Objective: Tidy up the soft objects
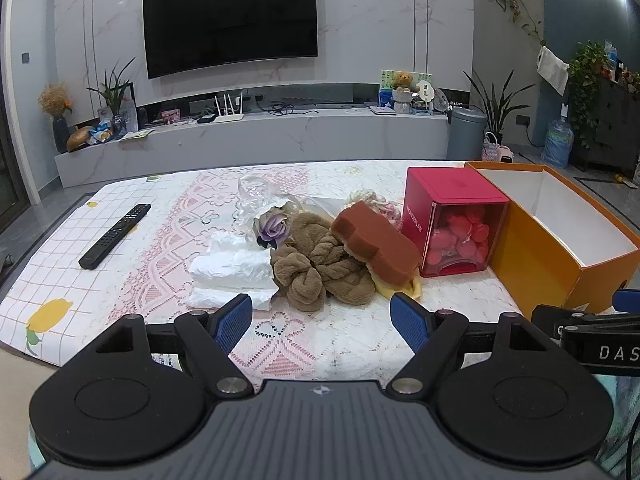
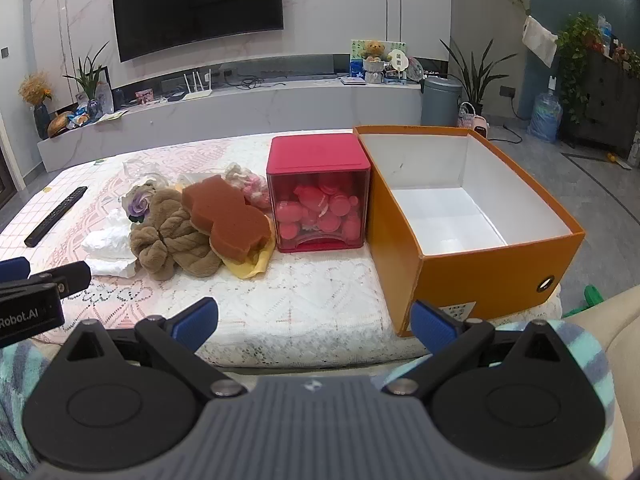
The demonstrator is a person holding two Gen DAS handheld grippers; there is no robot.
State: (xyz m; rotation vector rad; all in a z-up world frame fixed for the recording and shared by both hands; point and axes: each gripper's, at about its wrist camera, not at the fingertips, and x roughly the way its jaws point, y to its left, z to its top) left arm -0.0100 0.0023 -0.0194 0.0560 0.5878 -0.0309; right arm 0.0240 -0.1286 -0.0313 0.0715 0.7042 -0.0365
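Softs are lying heaped mid-table: towel point(image 1: 324, 268), sponge point(image 1: 374, 242) leaning over it toward 1 o'clock, white wad point(image 1: 232, 268) at its 9. Left gripper point(image 1: 322, 322) is hovering nearest, jaws wide and holding nothing, with the towel straight ahead at 12. Right gripper point(image 2: 314, 320), equally wide, is facing the box point(image 2: 476, 268) at its 1 o'clock, seemingly bare inside.
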